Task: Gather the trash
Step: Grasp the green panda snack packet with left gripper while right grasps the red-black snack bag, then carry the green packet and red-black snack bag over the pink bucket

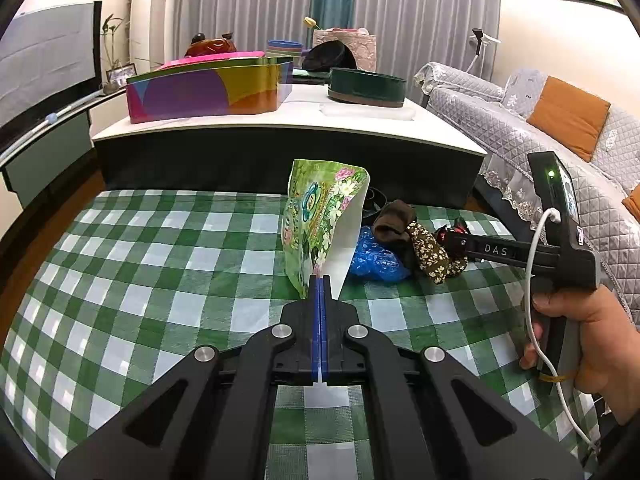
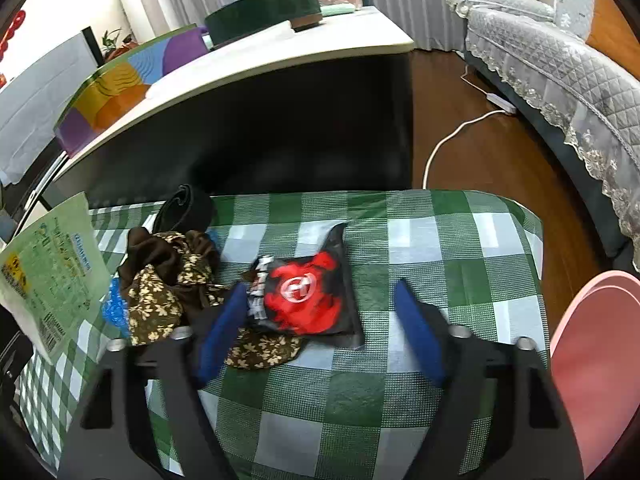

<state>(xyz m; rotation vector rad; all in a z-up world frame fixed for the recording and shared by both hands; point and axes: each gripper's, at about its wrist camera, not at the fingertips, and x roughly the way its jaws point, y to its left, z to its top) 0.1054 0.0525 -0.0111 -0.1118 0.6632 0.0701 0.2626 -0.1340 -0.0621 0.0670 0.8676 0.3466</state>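
Left hand-held gripper (image 1: 320,284) pinches the green floral pouch (image 1: 320,216) upright; right hand-held gripper (image 2: 320,320), jaws spread, should straddle the red-and-black wrapper (image 2: 308,292), avoiding the floral cloth (image 2: 160,300).

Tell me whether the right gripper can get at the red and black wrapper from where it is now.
Probably yes. The right gripper is open, and the red and black wrapper lies flat on the checked cloth between its fingers with nothing on top. The floral fabric touches its left edge and might get pinched too.
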